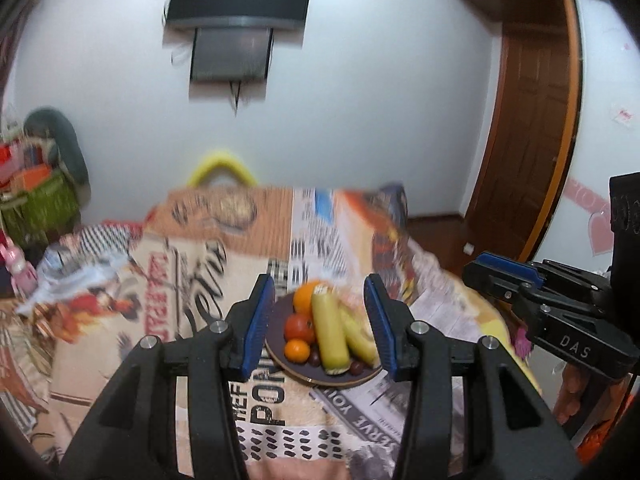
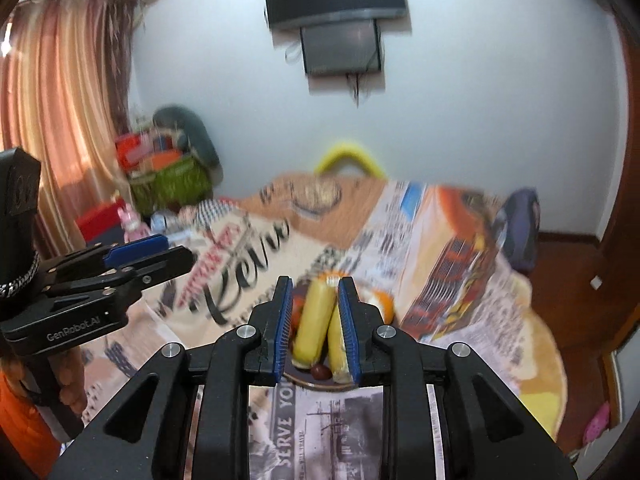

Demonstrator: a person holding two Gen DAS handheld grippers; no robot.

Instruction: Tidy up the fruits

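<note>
Every fruit I can see sits on the plate [image 1: 304, 376]; none remains loose on the worktop [image 1: 160, 320]. My left gripper [image 1: 320, 320] and right gripper [image 2: 316, 320] both gape, empty.

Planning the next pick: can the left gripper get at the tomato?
Probably yes. The left gripper is open, above the plate; the tomato sits uncovered beside the yellow fruit, which may crowd one finger.

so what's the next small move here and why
Probably lower the right tongs onto the long yellow fruit framed between their open jaws. All the fruit sits crowded on the dark plate, and neither the right nor the left tongs hold anything.
</note>
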